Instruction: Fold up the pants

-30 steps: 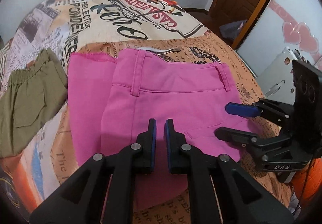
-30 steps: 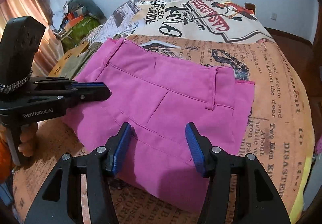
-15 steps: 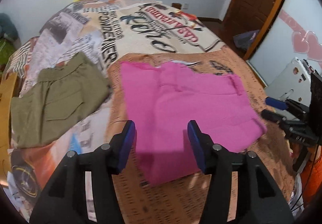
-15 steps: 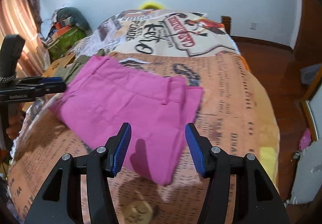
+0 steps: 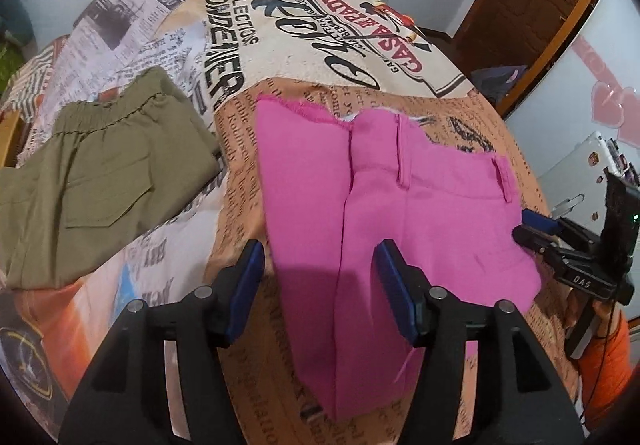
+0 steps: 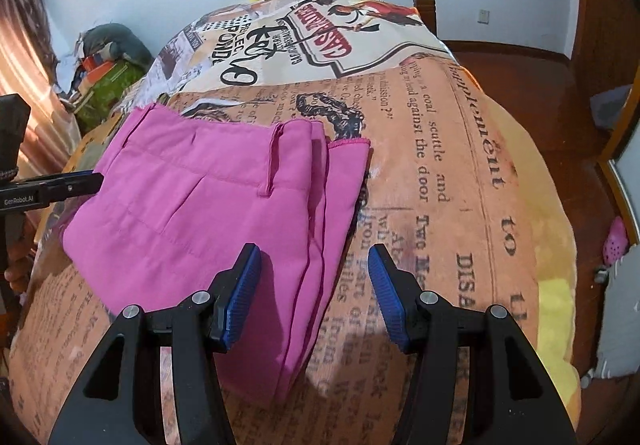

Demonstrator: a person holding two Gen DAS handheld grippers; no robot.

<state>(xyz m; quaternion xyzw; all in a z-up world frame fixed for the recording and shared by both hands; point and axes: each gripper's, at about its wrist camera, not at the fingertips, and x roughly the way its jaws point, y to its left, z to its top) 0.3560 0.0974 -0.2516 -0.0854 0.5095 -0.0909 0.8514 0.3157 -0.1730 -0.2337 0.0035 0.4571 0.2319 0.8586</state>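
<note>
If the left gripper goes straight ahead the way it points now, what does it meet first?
Probably the pink pants: the open left gripper aims at the folded cloth on the bedspread, though depth is unclear.

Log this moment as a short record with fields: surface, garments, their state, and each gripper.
surface: bed with a newspaper-print cover
main garment: pink pants, folded into a compact stack, waistband toward the far side
other garment: olive pants, folded, lying apart from the pink ones in the left wrist view
left gripper: open, holding nothing, over the near edge of the pink pants
right gripper: open, holding nothing, over the pink stack's right edge
contact: neither gripper visibly touches the cloth
</note>
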